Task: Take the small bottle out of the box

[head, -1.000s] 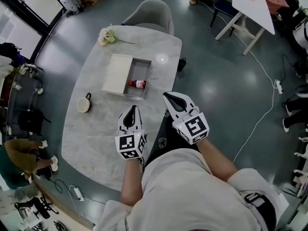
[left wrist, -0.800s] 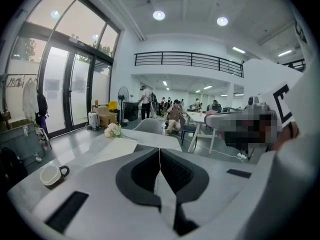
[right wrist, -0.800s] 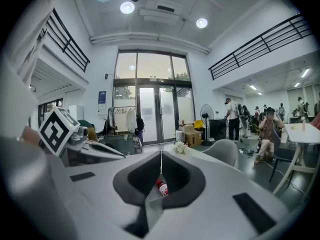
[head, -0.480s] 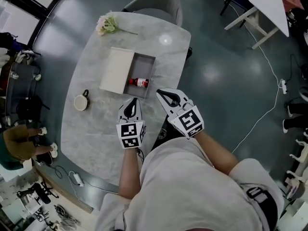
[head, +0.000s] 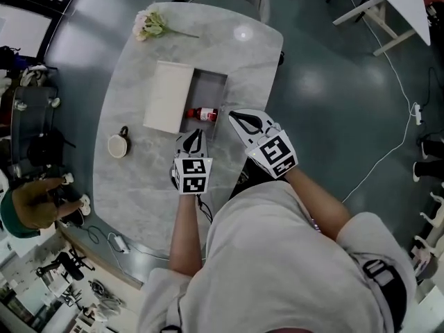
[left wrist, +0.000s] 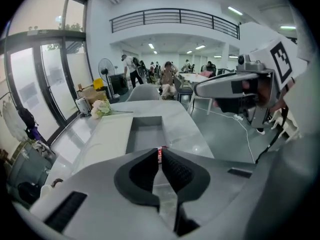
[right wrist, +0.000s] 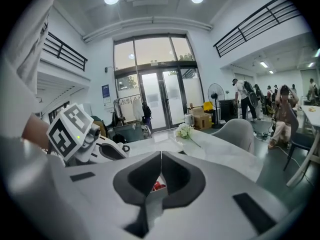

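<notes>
Small bottle (head: 201, 114) with the red label is lying on its side inside the open grey box (head: 211, 87), down at the end of the box nearest the person. The box sits on the pale marble table (head: 135, 186), and its white lid (head: 168, 97) lies flat right up against the box's left side in the head view.

Both of the 2 grippers hover at the near end of the box, neither touching the bottle. The left gripper (head: 195, 133) is clenched with nothing in it: in its own view the 2 jaws meet at the tips, and only a sliver of the bottle's label peeks over them. The right gripper (head: 234, 116) is the same deal, jaws pressed together and empty, and a bit of red from the bottle shows through the hollow below its tips.

Other stuff on the table: 1 mug (head: 118, 146) well off to the left of the box, and some pale flowers (head: 149, 24) at the far end.
</notes>
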A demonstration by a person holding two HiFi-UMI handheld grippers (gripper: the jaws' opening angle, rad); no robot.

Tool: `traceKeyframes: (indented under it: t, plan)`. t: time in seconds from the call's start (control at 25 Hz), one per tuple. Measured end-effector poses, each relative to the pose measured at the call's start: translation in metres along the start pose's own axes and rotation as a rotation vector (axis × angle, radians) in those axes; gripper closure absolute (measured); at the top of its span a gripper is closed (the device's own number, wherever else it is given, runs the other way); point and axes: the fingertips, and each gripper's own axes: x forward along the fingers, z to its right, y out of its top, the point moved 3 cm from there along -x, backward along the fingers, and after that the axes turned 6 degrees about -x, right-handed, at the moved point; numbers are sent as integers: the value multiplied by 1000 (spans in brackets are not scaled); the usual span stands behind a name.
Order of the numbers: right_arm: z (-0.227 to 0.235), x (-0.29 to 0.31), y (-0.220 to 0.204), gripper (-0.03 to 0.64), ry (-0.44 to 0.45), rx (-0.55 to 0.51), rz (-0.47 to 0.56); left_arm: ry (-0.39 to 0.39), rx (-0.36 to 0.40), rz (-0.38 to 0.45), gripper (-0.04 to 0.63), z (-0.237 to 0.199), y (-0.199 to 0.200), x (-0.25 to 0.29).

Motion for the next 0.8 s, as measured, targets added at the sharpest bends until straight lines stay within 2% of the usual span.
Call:
traceKeyframes:
  t: [0.36,0.68,0.72,0.8]
  plan:
    - [13,27,-21,591,64,5,-58,6,90,-128,571,-13,-4,35]
    - [27,41,-21,591,78,23,-66,4,307,-235,569,-18,-9,61]
    - [30,43,-23,591,76,20,-69,-1,322,-249,559,-18,-10,64]
    - [35,45,-24,591,77,18,-80,-11,349,-275,489,-17,-10,70]
